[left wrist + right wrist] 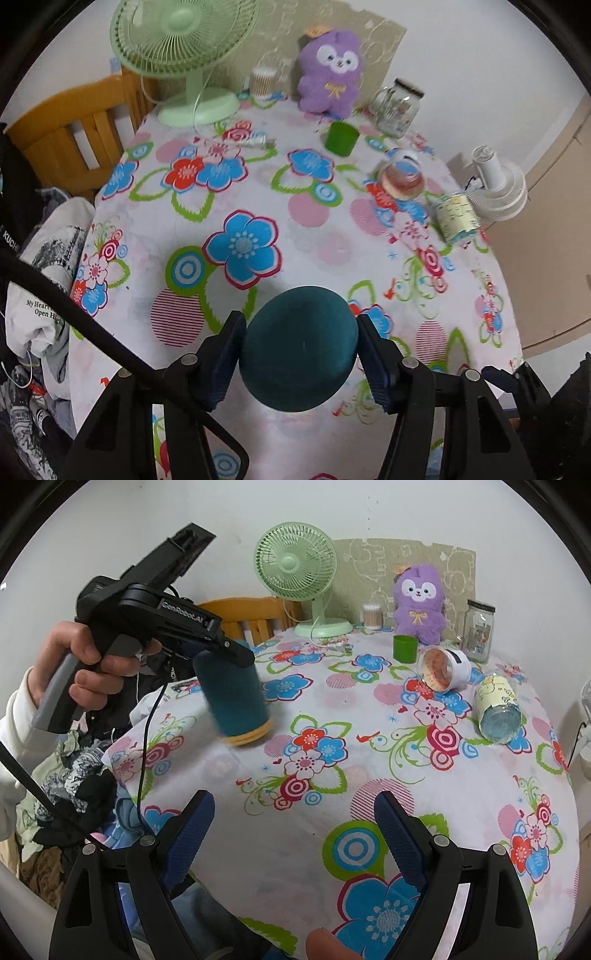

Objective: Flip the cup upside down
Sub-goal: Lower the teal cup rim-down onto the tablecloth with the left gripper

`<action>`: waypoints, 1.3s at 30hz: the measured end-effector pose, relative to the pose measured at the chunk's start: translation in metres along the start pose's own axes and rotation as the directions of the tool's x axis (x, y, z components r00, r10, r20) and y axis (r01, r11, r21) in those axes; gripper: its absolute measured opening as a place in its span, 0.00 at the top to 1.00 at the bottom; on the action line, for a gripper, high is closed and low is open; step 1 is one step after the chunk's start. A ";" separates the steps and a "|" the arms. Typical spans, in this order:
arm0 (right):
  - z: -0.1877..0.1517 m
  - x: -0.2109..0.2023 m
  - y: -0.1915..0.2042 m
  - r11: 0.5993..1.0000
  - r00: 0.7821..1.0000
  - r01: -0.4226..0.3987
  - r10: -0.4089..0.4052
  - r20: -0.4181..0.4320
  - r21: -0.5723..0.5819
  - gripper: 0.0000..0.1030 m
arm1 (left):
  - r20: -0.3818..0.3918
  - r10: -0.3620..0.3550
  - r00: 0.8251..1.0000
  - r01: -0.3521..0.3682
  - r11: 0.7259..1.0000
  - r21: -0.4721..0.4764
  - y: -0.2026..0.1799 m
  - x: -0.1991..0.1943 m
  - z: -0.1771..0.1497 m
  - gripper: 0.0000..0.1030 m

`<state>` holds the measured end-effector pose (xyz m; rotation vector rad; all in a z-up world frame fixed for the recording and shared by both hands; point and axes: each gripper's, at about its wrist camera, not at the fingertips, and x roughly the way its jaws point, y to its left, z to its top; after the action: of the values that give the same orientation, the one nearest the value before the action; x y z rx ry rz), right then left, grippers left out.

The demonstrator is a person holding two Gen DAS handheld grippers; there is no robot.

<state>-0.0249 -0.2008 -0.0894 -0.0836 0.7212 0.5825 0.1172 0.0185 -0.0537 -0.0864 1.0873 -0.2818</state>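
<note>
Fingers of the left gripper (pixel 300 360) were clamped on the teal cup (pixel 298 349), one blue pad on each side of its body. From the left wrist view you only got a round closed teal end facing the camera, so that looked like the cup's bottom. The right wrist view showed the same cup (pixel 236 698) hanging off the gripper near the left edge of the table (pixel 461 849), closed end up, yellow rim (pixel 251 735) down and tilted a bit, seemingly just above the flowered cloth. It was blurry, so I couldn't tell if the rim touched yet.

So I'd say the flip itself was basically done, mouth already facing down. What was left: set it flat on the cloth and let go.

Right gripper (pixel 295 834) sat low at the near edge with its fingers wide apart, holding nothing.

Further out toward the far edge: a small green cup (pixel 405 648), a white tub (pixel 445 670) on its side, a bottle (pixel 498 710) lying down near the right edge, a glass jar (pixel 479 629), a purple plush (pixel 419 603) and a green desk fan (pixel 295 563). All well apart from the teal cup, so nothing in the way of the put-down, I reckon.
</note>
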 end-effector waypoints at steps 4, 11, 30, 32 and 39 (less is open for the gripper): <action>0.000 -0.006 0.003 1.000 1.000 0.004 -0.004 0.011 -0.002 0.13 | 0.029 0.005 1.000 -0.005 1.000 0.014 -0.009 -0.011 -0.004 0.40; -0.003 -0.015 0.006 1.000 1.000 0.012 -0.012 0.024 -0.006 0.13 | 0.044 0.009 0.999 -0.010 0.999 0.035 -0.023 -0.018 -0.012 0.41; -0.012 -0.030 0.003 0.999 0.999 0.035 -0.035 0.041 0.018 0.13 | 0.037 0.053 0.998 -0.057 0.991 0.124 -0.066 0.001 -0.040 0.43; -0.012 -0.030 0.002 0.999 0.999 0.037 -0.038 0.039 0.020 0.13 | 0.038 0.051 0.998 -0.055 0.991 0.122 -0.067 0.002 -0.040 0.39; -0.010 -0.028 0.002 0.999 0.998 0.043 -0.044 0.036 0.022 0.13 | 0.039 0.058 0.998 -0.063 0.989 0.136 -0.073 0.002 -0.041 0.16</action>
<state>-0.0486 -0.2155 -0.0782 -0.0687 0.6879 0.5334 0.0691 -0.0493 -0.0595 0.0644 1.0312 -0.2986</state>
